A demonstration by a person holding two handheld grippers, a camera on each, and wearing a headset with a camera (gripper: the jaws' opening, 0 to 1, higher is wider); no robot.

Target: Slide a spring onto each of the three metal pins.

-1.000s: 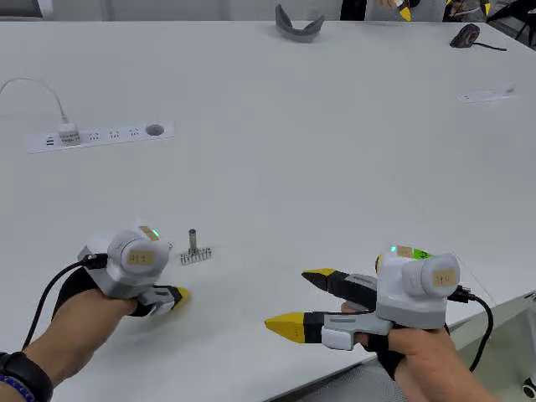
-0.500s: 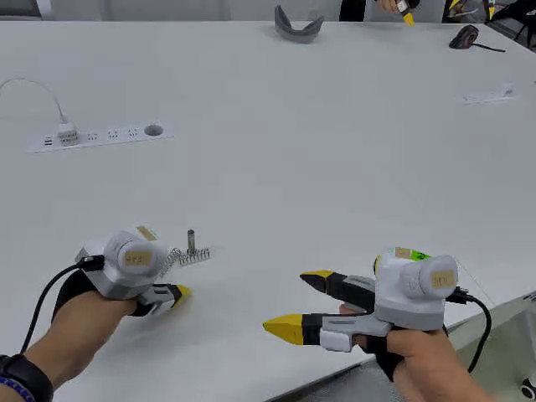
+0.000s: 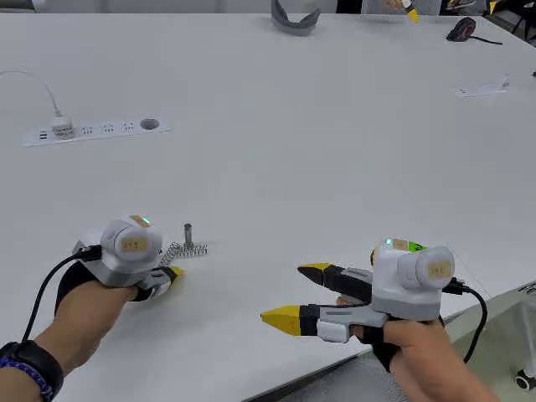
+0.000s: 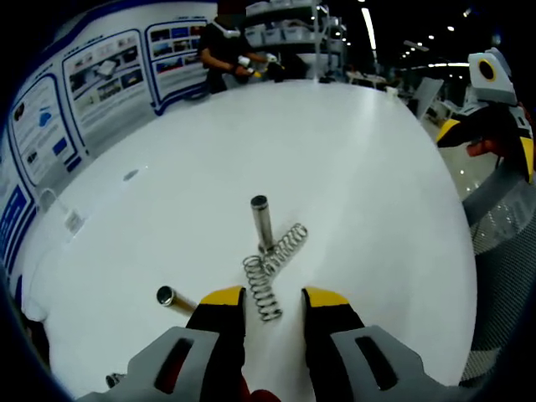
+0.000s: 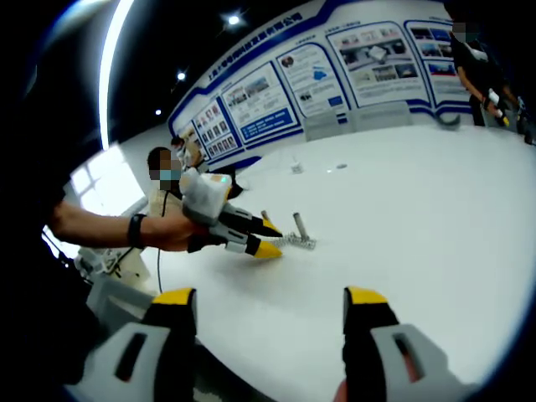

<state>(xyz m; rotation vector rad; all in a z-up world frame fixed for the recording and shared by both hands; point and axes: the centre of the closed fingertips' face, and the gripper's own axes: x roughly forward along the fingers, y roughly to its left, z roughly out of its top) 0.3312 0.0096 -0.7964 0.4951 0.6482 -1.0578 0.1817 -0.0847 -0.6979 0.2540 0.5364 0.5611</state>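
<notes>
Flanking a spring (image 4: 260,287) on the white workbench (image 4: 352,167), left gripper's (image 4: 275,295) jaws stand apart; right gripper (image 5: 270,298) gapes empty.

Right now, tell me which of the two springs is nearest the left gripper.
The spring reaching in between the left gripper's yellow tips; the other spring lies farther out, beside the upright pin.

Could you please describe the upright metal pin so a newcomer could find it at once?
On the white workbench, look just ahead of the left tongs. A short grey metal pin stands upright there; the coiled springs at its foot and the second pin beside the tongs lie on their sides.
</notes>
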